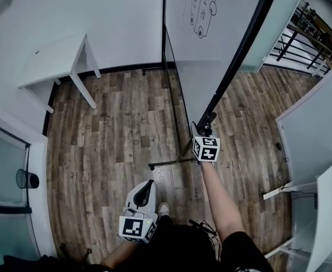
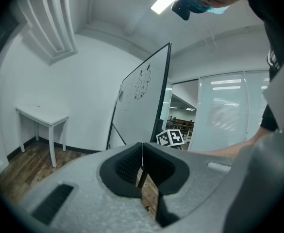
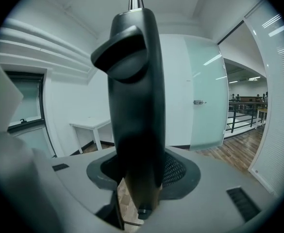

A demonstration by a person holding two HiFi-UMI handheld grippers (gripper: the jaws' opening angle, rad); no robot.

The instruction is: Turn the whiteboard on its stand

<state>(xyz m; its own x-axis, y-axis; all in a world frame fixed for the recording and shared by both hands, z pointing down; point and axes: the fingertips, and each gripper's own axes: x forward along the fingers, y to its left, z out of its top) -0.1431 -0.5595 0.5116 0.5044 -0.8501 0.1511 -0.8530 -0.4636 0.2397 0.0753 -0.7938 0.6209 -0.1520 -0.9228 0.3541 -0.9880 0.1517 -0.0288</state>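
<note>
- Room: wood-plank floor (image 1: 114,123), white walls, a glass partition (image 1: 279,21) at the far right.
- Task item: the whiteboard (image 1: 211,38) stands upright on its stand at centre. From the head view it is seen nearly edge-on, with its drawn-on face turned left.
- Stand: a dark floor rail (image 1: 168,163) lies on the planks directly below the board's near edge.
- Right claw (image 1: 204,123): extended forward at arm's length and set onto the board's black frame edge (image 3: 134,106). In the right gripper view the frame runs vertically through the jaw gap and fills it. The jaws are closed against both sides of the frame.
- Left claw (image 1: 146,191): held low and close to the body, well apart from the board. Its jaws meet along one line with nothing between them (image 2: 142,152). The board is visible beyond it.
- Left clearance: a broad strip of open floor lies between the board face and a white table (image 1: 58,58) against the far-left wall.
- Right clearance: open floor extends to a white panel (image 1: 313,129). This gap is narrower than the left one.
- Rear edge: the board's far end lies close to the back wall.
</note>
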